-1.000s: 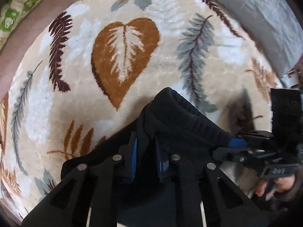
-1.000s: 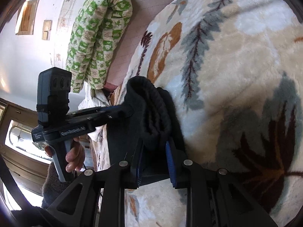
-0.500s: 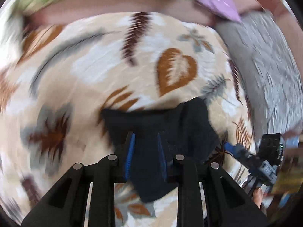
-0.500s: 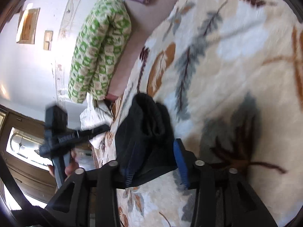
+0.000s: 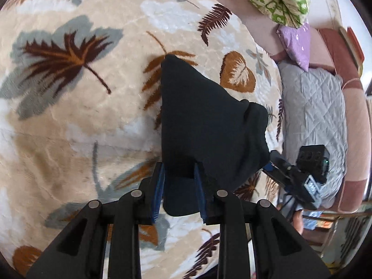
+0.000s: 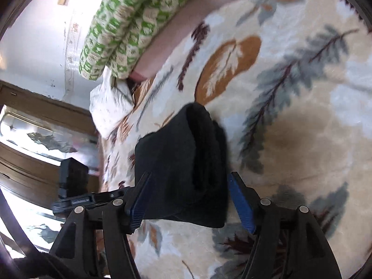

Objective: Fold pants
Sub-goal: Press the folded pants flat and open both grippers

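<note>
The black pants (image 5: 204,121) lie folded in a compact bundle on the leaf-patterned blanket (image 5: 69,93). My left gripper (image 5: 179,186) has its blue pads close around the near edge of the pants, gripping it. In the right wrist view the pants (image 6: 183,162) show as a thick folded stack. My right gripper (image 6: 193,200) is open wide, its blue pads on either side of the stack without pinching it. The right gripper also shows at the right of the left wrist view (image 5: 300,174).
A green patterned pillow (image 6: 130,23) and a purple pillow (image 5: 295,41) lie at the head of the bed. A grey quilt (image 5: 313,116) lies beside the blanket. A white cloth (image 6: 109,107) sits at the bed's edge.
My right gripper has opened and let go of the pants. My left gripper has swung round with the pants, which now lie flatter on the blanket.
</note>
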